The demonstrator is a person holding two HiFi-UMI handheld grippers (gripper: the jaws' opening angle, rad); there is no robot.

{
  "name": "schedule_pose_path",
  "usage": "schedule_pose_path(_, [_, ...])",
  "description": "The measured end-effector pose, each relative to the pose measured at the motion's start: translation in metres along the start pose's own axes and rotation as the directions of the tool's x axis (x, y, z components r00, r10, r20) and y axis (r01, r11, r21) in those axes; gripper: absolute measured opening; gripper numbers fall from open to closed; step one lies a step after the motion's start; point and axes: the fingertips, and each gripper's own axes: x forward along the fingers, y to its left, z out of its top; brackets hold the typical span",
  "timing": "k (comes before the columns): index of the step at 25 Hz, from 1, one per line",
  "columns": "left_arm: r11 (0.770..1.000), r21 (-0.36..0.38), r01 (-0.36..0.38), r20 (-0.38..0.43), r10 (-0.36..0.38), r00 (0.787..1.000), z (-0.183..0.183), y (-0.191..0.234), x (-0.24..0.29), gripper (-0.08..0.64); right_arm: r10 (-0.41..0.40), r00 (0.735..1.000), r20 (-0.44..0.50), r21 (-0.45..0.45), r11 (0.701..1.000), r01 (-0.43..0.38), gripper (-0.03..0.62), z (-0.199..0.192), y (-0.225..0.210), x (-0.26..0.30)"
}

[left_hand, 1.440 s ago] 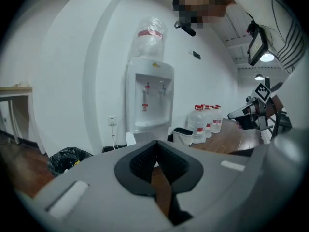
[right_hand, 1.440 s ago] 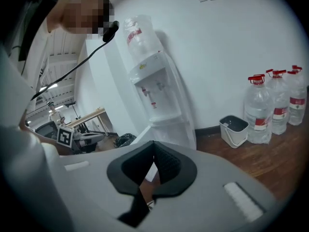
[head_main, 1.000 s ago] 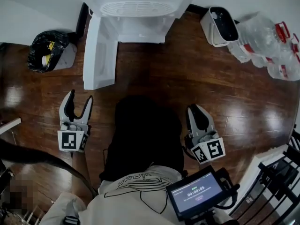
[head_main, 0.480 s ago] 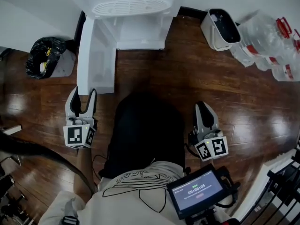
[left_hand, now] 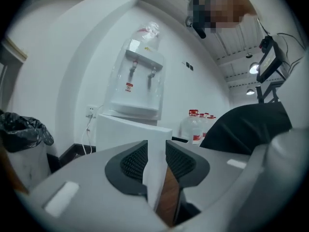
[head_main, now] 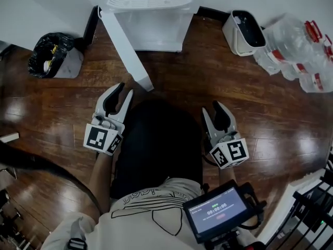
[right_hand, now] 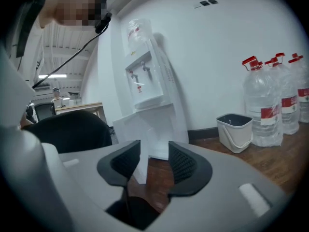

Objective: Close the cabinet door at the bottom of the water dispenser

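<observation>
Left gripper [head_main: 124,90] jaws half spread, just been closing. The door's [head_main: 124,48] free edge lines up with the gap, floor [head_main: 208,77] shows beside it, and the pads aren't pressing, so no pinch. Right gripper [head_main: 213,107] jaws part spread, just been opening, nothing between them. Door stands partway open, hinged at the left of the dispenser [head_main: 148,1] and angled out toward the left gripper. Cabinet [head_main: 156,30] behind it is open.

Risks, my read:
- Left tips may slide off the thin door edge if the push runs along the panel, not across it.
- A jaw tip may get trapped between door and cabinet frame if it rides the edge all the way in.
- A hard shove may bounce the door back open or rock the dispenser, which carries a top bottle [left_hand: 147,37].
- Right gripper is well clear of the door, low risk.

Floor is dark glossy wood planks with glare patches, likely slick. Room, left to right: white wall [head_main: 31,14], black bag [head_main: 49,56], dispenser against the wall, white bin [head_main: 235,35], cluster of jugs [head_main: 299,48].
</observation>
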Motion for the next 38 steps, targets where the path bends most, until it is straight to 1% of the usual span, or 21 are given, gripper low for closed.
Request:
schedule_pose_path(1, [1.000,0.003,-0.015,-0.016,0.015,1.000,-0.003,0.003,-0.006,0.135,0.029,1.000,-0.008,-0.012,0.999,-0.029,0.204,0.000,0.006,0.010])
schedule_pose_path(4, [0.997,0.035,-0.075,-0.096,0.078,0.992,-0.020,0.023,-0.035,0.135,0.137,0.990,-0.031,-0.062,0.988,-0.138,0.262,0.003,0.036,0.050])
schedule_pose_path(6, [0.991,0.040,-0.126,-0.139,0.130,0.982,-0.033,0.039,-0.058,0.135,0.193,0.980,-0.047,-0.122,0.973,-0.197,0.262,0.009,0.063,0.078])
schedule_pose_path(8, [0.985,0.034,-0.170,-0.156,0.173,0.972,-0.039,0.051,-0.077,0.135,0.225,0.972,-0.070,-0.203,0.951,-0.235,0.285,0.013,0.089,0.105])
schedule_pose_path(9, [0.982,0.030,-0.187,-0.158,0.190,0.969,-0.039,0.056,-0.085,0.135,0.241,0.967,-0.085,-0.230,0.939,-0.255,0.293,0.013,0.101,0.117])
schedule_pose_path(10, [0.979,0.027,-0.202,-0.157,0.203,0.966,-0.039,0.060,-0.091,0.135,0.260,0.960,-0.105,-0.237,0.931,-0.278,0.299,0.011,0.111,0.127])
schedule_pose_path(12, [0.974,0.017,-0.225,-0.147,0.226,0.963,-0.036,0.066,-0.097,0.135,0.306,0.941,-0.147,-0.209,0.920,-0.332,0.322,0.004,0.126,0.146])
schedule_pose_path(14, [0.968,0.005,-0.249,-0.129,0.248,0.960,-0.034,0.074,-0.100,0.134,0.335,0.927,-0.169,-0.204,0.908,-0.366,0.341,0.000,0.138,0.160])
schedule_pose_path(16, [0.964,-0.002,-0.266,-0.121,0.264,0.957,-0.034,0.078,-0.104,0.133,0.317,0.935,-0.161,-0.243,0.905,-0.349,0.331,0.002,0.142,0.169])
schedule_pose_path(17, [0.964,-0.002,-0.266,-0.124,0.264,0.957,-0.034,0.078,-0.106,0.133,0.296,0.943,-0.150,-0.265,0.907,-0.327,0.303,0.003,0.141,0.171])
schedule_pose_path(18, [0.965,0.003,-0.261,-0.129,0.259,0.957,-0.035,0.078,-0.108,0.133,0.277,0.951,-0.140,-0.283,0.909,-0.306,0.248,0.005,0.137,0.173])
schedule_pose_path(19, [0.967,0.009,-0.254,-0.136,0.253,0.958,-0.037,0.078,-0.110,0.133,0.266,0.955,-0.134,-0.293,0.910,-0.294,0.213,0.006,0.134,0.173])
schedule_pose_path(21, [0.967,0.008,-0.253,-0.141,0.251,0.958,-0.038,0.081,-0.114,0.132,0.258,0.957,-0.132,-0.295,0.912,-0.286,0.193,0.007,0.126,0.172])
schedule_pose_path(23, [0.963,-0.003,-0.269,-0.140,0.265,0.954,-0.037,0.089,-0.117,0.130,0.229,0.966,-0.122,-0.293,0.921,-0.255,0.192,0.011,0.113,0.172])
schedule_pose_path(26, [0.959,-0.005,-0.283,-0.129,0.280,0.951,-0.043,0.103,-0.119,0.130,0.173,0.981,-0.092,-0.263,0.946,-0.191,0.189,0.019,0.091,0.178])
schedule_pose_path(32, [0.962,-0.034,-0.271,-0.152,0.263,0.953,-0.052,0.102,-0.101,0.129,0.108,0.990,-0.096,-0.261,0.957,-0.129,0.198,0.030,0.056,0.188])
schedule_pose_path(34, [0.965,-0.037,-0.261,-0.145,0.253,0.957,-0.053,0.101,-0.096,0.129,0.071,0.993,-0.092,-0.259,0.961,-0.093,0.219,0.033,0.046,0.191])
schedule_pose_path(35, [0.966,-0.038,-0.257,-0.138,0.249,0.959,-0.054,0.102,-0.095,0.129,0.043,0.995,-0.089,-0.259,0.964,-0.064,0.241,0.034,0.041,0.193])
schedule_pose_path(38, [0.966,-0.044,-0.256,-0.137,0.248,0.959,-0.056,0.106,-0.094,0.129,-0.071,0.995,-0.066,-0.257,0.965,0.052,0.284,0.041,0.025,0.205])
